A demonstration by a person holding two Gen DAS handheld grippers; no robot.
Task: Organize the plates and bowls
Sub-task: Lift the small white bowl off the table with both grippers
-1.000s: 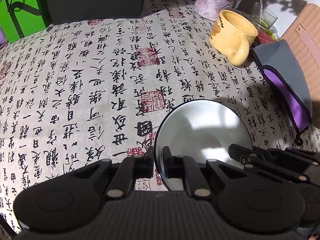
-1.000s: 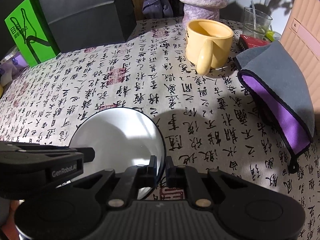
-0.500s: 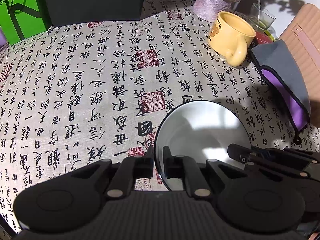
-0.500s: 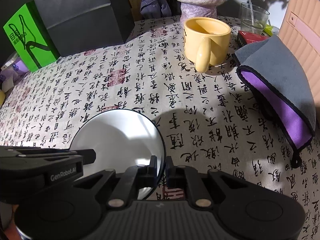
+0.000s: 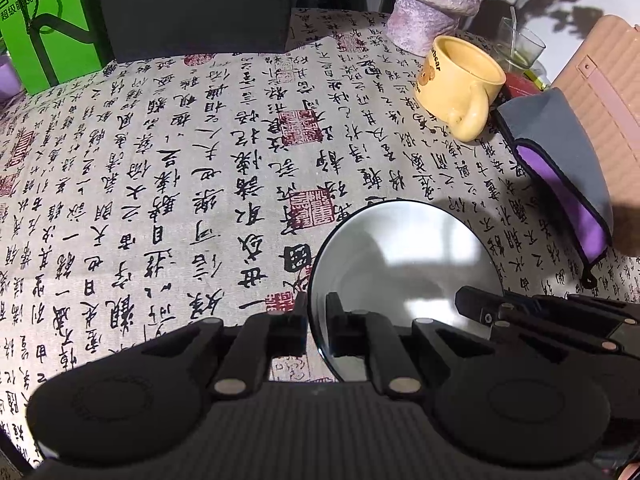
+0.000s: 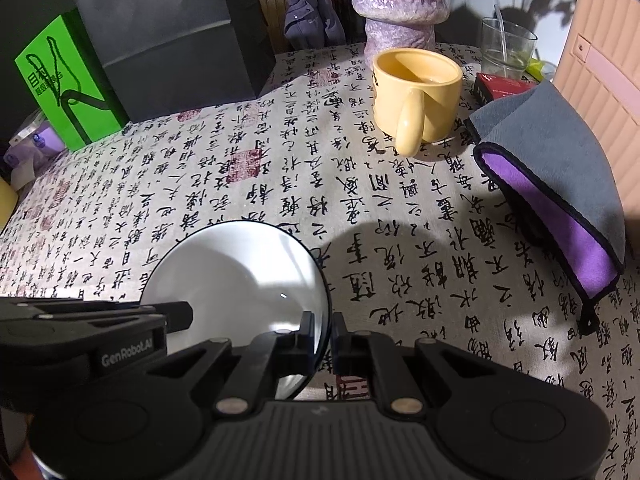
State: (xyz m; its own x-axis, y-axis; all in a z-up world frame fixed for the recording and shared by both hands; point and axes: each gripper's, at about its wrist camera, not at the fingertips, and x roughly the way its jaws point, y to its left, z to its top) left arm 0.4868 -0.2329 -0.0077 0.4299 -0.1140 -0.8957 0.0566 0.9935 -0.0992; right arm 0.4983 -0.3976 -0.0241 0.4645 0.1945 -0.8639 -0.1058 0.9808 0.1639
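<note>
A white bowl with a thin dark rim (image 5: 404, 264) (image 6: 240, 280) is held between both grippers just above the calligraphy-print tablecloth (image 5: 180, 184). My left gripper (image 5: 316, 320) is shut on the bowl's left rim, one finger inside and one outside. My right gripper (image 6: 331, 338) is shut on the bowl's right rim in the same way. Each gripper shows in the other's view: the right one (image 5: 480, 312) at the bowl's far side, the left one (image 6: 176, 312) over its left edge. The bowl looks empty.
A yellow mug (image 6: 416, 100) stands at the back right, next to a grey and purple cloth (image 6: 560, 184) and a ribbed tan board (image 6: 600, 60). Behind are a purple wrapped vase (image 6: 400, 0), a glass (image 6: 506, 46), a dark box (image 6: 168, 32) and a green box (image 6: 60, 80).
Both grippers keep their hold on the bowl. The view has crept slightly nearer the table; nothing else has moved.
</note>
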